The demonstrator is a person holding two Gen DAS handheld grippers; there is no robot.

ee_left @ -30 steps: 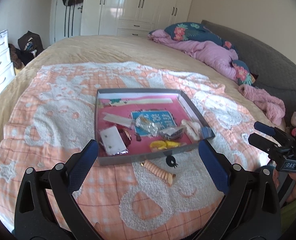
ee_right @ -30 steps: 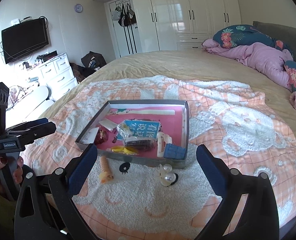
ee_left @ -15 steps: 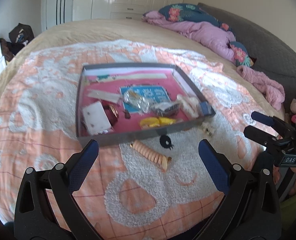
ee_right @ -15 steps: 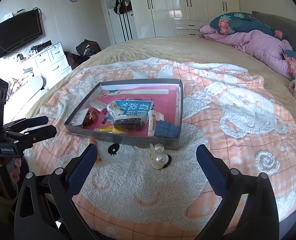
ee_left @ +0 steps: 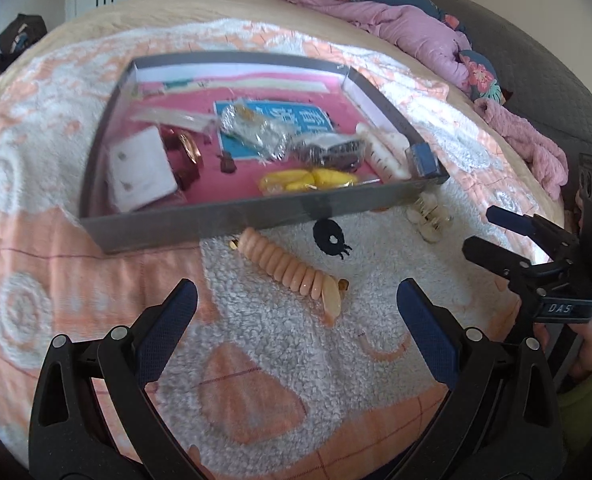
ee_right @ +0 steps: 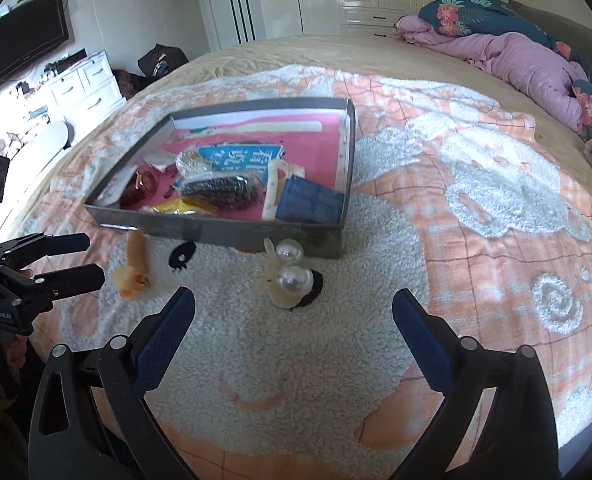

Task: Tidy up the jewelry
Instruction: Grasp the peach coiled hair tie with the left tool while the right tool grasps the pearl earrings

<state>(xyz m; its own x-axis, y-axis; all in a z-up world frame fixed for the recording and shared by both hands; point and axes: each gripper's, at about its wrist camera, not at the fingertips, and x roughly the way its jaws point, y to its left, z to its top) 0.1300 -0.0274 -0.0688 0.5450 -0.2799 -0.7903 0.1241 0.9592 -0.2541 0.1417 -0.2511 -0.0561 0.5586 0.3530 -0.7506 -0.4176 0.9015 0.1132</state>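
Jaws on both grippers are spread wide with nothing between them. Left gripper [ee_left: 296, 312] hovers over the blanket [ee_left: 280, 360], lined up on the peach spiral hair clip [ee_left: 292, 270], which lies loose just outside the near wall of the grey tray [ee_left: 256, 216]. Right gripper [ee_right: 294, 320] faces the pearl hair claw [ee_right: 286, 280], also on the blanket, just in front of the tray's near right corner. Tray already holds a blue packet [ee_left: 272, 128], a yellow item [ee_left: 307, 180], a white card [ee_left: 140, 168] and some wrapped pieces, so the loose two look like what is left to put in. Likely step: left picks the spiral clip. Advice: it lies diagonally, so turn the wrist until the jaws cross its short axis and take it mid-length; an end grab will probably let it swing or slip. Come down straight, as the fleece is soft and a low approach could snag pile between the fingers. Close gently, since the coil may flex. Lift clear of the tray wall before moving over it and set down in the bare pink patch near the middle. For the pearl claw, grip the clip body, not the round pearls, which would likely roll out.
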